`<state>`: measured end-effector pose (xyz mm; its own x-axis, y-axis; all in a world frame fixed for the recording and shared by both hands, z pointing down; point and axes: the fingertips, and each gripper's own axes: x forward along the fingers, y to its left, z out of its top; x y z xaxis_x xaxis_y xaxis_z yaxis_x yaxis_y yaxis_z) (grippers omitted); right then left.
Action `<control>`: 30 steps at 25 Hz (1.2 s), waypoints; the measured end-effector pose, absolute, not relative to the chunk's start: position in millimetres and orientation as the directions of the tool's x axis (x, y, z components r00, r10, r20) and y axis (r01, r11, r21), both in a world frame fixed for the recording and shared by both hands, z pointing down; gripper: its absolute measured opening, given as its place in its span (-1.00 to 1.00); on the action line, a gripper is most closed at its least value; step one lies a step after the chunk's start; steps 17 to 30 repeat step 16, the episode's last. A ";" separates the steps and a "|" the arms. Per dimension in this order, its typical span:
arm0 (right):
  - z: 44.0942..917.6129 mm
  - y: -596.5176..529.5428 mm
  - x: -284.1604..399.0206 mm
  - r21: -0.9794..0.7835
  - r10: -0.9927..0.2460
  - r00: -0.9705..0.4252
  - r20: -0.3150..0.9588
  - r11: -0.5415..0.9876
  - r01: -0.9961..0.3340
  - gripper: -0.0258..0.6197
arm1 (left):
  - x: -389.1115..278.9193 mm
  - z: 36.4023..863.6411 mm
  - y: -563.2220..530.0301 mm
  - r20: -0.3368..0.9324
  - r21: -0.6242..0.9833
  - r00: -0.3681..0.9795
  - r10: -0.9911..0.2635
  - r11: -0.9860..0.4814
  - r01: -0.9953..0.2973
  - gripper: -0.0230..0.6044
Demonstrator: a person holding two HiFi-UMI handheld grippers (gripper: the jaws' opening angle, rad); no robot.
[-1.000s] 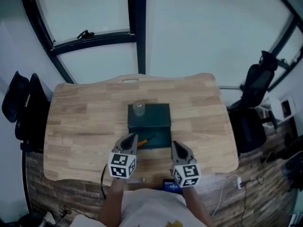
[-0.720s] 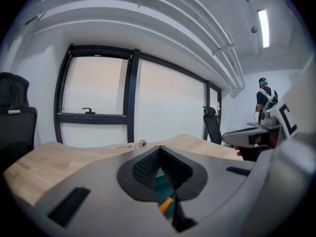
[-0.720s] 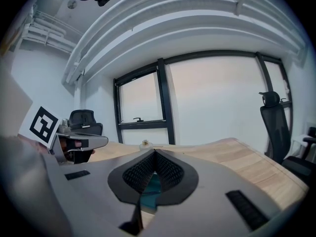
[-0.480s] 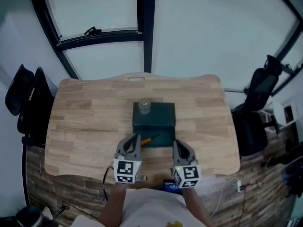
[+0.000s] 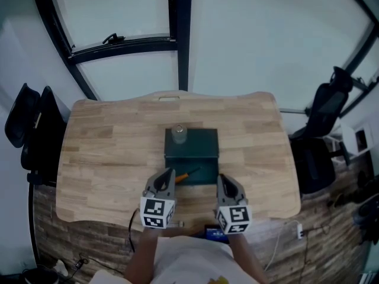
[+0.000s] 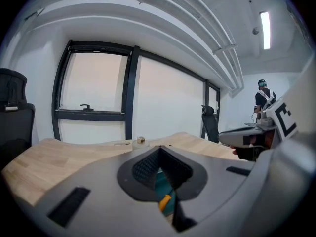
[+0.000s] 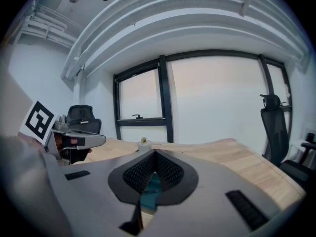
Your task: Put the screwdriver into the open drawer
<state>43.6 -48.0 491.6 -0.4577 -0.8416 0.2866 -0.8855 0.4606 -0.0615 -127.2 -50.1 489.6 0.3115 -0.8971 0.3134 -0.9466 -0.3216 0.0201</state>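
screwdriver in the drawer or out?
In. The head view shows the orange-handled screwdriver lying inside the pulled-out drawer. The left claw next to it is shut, with nothing gripped.

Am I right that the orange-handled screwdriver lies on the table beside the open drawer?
Not quite: the head view shows the orange-handled screwdriver lying inside the open drawer, not on the table beside it.

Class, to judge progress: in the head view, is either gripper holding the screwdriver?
No: the screwdriver lies in the open drawer, ahead of the shut left gripper and right gripper.
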 end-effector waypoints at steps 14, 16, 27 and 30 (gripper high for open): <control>493.8 -61.0 43.1 -0.069 -0.842 -0.453 0.294 0.453 -0.889 -0.92 | -129.0 502.6 -64.1 0.362 0.084 0.332 -0.871 -0.324 -0.942 -0.93; 493.7 -63.2 43.2 -0.072 -0.843 -0.451 0.294 0.451 -0.889 -0.92 | -128.1 501.8 -66.8 0.364 0.074 0.333 -0.870 -0.329 -0.941 -0.93; 493.7 -63.2 43.2 -0.072 -0.843 -0.451 0.294 0.451 -0.889 -0.92 | -128.1 501.8 -66.8 0.364 0.074 0.333 -0.870 -0.329 -0.941 -0.93; 493.7 -63.2 43.2 -0.072 -0.843 -0.451 0.294 0.451 -0.889 -0.92 | -128.1 501.8 -66.8 0.364 0.074 0.333 -0.870 -0.329 -0.941 -0.93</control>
